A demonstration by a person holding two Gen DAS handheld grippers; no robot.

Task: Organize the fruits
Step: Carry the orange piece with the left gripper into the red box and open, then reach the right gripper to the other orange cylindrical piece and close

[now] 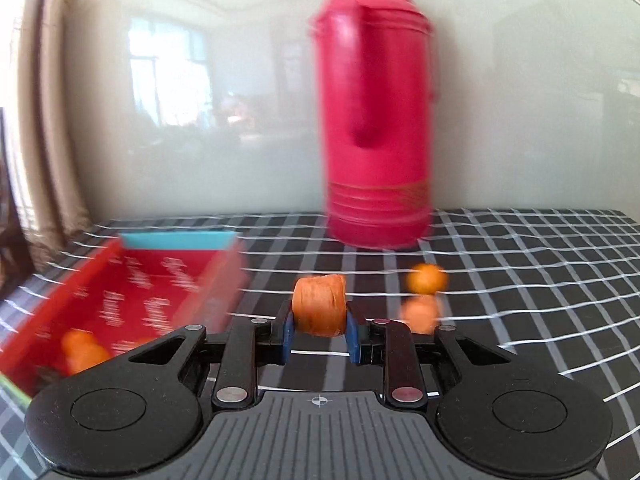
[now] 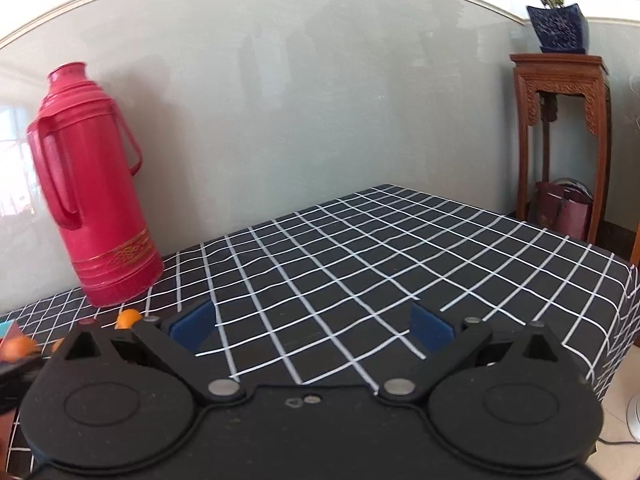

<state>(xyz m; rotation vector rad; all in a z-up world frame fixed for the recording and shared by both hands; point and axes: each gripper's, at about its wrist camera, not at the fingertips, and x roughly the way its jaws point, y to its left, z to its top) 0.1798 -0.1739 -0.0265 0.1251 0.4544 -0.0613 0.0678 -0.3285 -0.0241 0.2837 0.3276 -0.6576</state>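
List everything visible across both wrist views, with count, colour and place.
held fruit: one, orange, clamped between the left gripper's blue pads
loose fruits: two, orange, on the cloth right of the held one, blurred
boxed fruit: at least one, orange, inside the red box
red box: one, red with a teal end, on the table's left
thermos: one, red, upright at the table's back by the wall
tablecloth: one, black with white grid, covering the table
wooden stand: one, brown, right of the table
potted plant: one, blue pot, on the stand
left gripper: black, shut on fruit
right gripper: black, open, above bare cloth
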